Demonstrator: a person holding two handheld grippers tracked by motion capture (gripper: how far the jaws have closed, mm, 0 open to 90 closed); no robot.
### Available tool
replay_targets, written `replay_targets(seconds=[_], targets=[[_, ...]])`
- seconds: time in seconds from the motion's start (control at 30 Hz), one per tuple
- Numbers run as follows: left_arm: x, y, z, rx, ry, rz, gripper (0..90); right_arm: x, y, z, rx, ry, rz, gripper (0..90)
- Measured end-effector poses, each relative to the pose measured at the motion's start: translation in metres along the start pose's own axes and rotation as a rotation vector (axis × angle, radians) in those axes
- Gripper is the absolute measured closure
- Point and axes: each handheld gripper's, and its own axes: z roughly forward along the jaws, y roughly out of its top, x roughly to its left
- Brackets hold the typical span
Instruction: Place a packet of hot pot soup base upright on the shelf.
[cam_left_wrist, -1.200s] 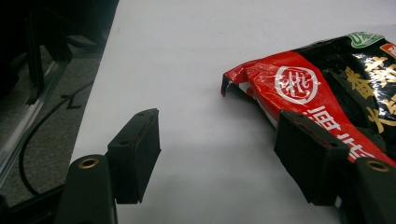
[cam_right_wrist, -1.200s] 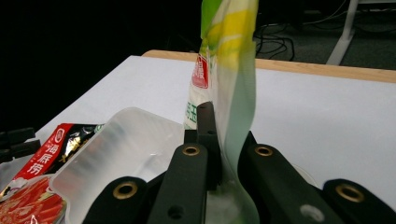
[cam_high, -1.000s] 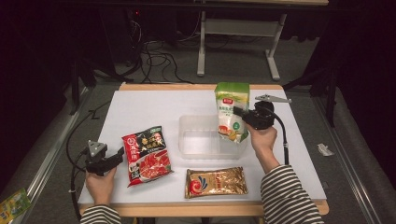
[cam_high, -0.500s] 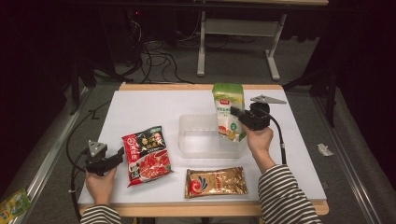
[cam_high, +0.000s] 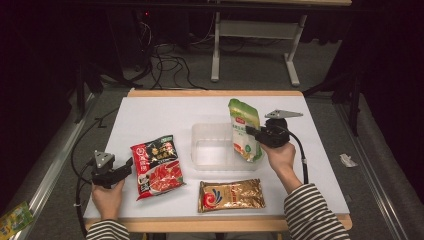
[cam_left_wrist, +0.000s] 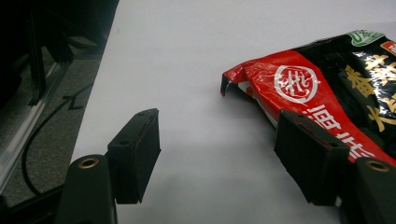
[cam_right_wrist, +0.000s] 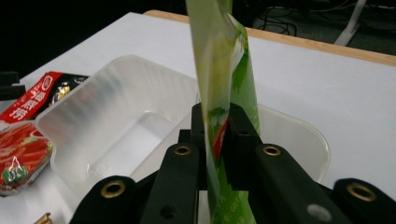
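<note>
Seen from above: a white, matte table (cam_high: 150, 115) with a pale wooden edge, dark floor and cables beyond.

Right gripper (cam_high: 253, 134), held in a striped-sleeved hand, clamped on a glossy green pouch (cam_high: 244, 131); jaws lately easing apart a little, pads (cam_right_wrist: 238, 140) pressing the thin film from both sides in the right gripper view. Pouch upright, slightly tilted, lower end down inside the right part of a clear plastic tray (cam_high: 210, 131).

Tray rectangular with rounded corners, translucent and ribbed on its walls, sitting mid-table.

Left gripper (cam_high: 127, 166) low near the front left edge, jaws spread wide with bare tabletop between them in the left gripper view; right jaw just over the corner of a crinkled red and black packet (cam_high: 156, 164). Packet flat, shiny, just left of the tray.

Flat gold foil sachet (cam_high: 231, 195) in front of the tray, near the front edge.

Open white surface behind the tray, along the back edge and at far right.
</note>
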Motion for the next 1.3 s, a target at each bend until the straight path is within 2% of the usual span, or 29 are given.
replay_targets(seconds=[0.3,0.5,0.6,0.73,1.13,1.23,1.27,1.3], targets=[[0.000,0.000,0.000,0.002,0.001,0.000,31.9,-0.006,-0.011,-0.004,0.026,0.026,0.011,84.5],[0.000,0.000,0.000,0.000,0.003,0.003,31.9,-0.007,-0.016,-0.007,0.041,0.025,0.010,86.0],[-0.001,0.000,0.000,0.000,0.004,0.003,31.9,-0.010,-0.026,-0.007,0.051,0.027,0.009,88.3],[-0.001,0.000,0.000,0.000,0.005,0.003,31.9,-0.012,-0.030,-0.009,0.058,0.025,0.012,89.1],[-0.001,0.000,0.000,-0.003,0.002,0.006,31.8,-0.011,-0.040,-0.008,0.074,0.001,-0.029,88.9],[-0.001,0.000,0.000,-0.005,0.002,0.002,31.7,-0.012,-0.040,-0.009,0.066,0.002,-0.027,88.1],[0.000,0.000,0.000,-0.004,0.001,0.000,31.7,-0.011,-0.042,-0.011,0.039,-0.004,-0.029,86.7],[0.000,0.000,0.000,-0.004,0.001,0.000,31.7,-0.011,-0.042,-0.011,0.039,-0.004,-0.029,86.7]])
